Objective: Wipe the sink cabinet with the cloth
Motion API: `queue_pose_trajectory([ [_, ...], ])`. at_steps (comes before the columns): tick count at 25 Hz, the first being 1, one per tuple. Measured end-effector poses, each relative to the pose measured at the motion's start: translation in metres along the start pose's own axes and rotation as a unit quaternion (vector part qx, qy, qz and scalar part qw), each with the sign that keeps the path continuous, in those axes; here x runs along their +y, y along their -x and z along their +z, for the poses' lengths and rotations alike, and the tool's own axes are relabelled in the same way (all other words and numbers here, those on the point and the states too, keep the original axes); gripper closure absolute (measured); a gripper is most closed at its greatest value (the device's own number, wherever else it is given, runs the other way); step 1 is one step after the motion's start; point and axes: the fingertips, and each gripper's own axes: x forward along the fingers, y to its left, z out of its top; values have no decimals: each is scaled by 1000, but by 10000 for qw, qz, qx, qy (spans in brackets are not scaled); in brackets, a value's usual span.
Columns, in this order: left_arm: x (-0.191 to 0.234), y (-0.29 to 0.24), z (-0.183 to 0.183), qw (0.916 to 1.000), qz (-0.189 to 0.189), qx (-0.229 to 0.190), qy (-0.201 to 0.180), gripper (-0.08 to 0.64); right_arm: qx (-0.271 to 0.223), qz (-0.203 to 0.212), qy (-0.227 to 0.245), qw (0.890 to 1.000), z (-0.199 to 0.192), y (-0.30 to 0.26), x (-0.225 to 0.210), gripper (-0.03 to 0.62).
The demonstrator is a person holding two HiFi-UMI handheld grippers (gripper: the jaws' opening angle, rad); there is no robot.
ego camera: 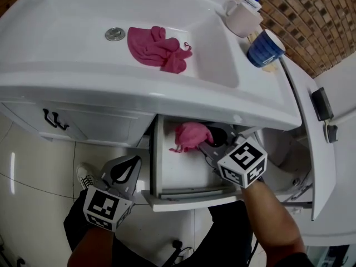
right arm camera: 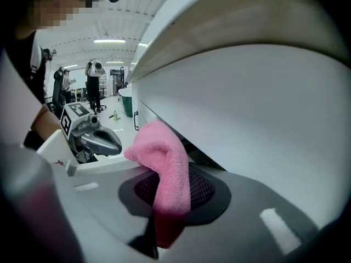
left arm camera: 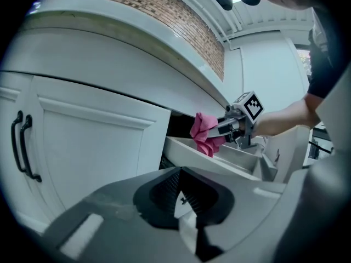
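Observation:
A pink cloth (ego camera: 191,135) is pinched in my right gripper (ego camera: 207,144), which is shut on it inside the open white drawer (ego camera: 173,178) under the sink. The right gripper view shows the cloth (right arm camera: 167,171) standing up from between the jaws, close below the underside of the sink top. In the left gripper view the cloth (left arm camera: 204,133) hangs over the drawer's edge. My left gripper (ego camera: 125,170) is low at the left, outside the drawer, shut with nothing in it. The white cabinet door (ego camera: 89,124) has a black handle (ego camera: 54,119).
A second pink cloth (ego camera: 157,48) lies in the sink basin near the drain (ego camera: 115,34). A soap dispenser (ego camera: 245,13) and a blue cup (ego camera: 265,48) stand on the sink's right corner. A white door panel (ego camera: 318,132) stands open at the right.

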Motion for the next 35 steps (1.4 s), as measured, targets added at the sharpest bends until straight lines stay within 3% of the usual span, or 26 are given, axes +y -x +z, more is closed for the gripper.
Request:
queue_pose_trajectory([
  [17, -7, -5, 4, 10000, -35, -32, 7, 554, 859, -984, -13, 9914, -66, 92, -73, 512],
  [22, -9, -6, 5, 10000, -28, -49, 4, 554, 836, -1083, -68, 9906, -70, 104, -78, 512],
  [25, -10, -7, 6, 10000, -45, -71, 28, 554, 598, -822, 81, 9948, -45, 99, -58, 512],
  [28, -10, -6, 6, 10000, -55, -69, 45, 554, 281, -228, 326, 9988, -11, 83, -19, 512],
  [35, -6, 2, 5, 9999, -46, -65, 95, 554, -18, 901, 752, 9931, 25, 33, 63, 512],
])
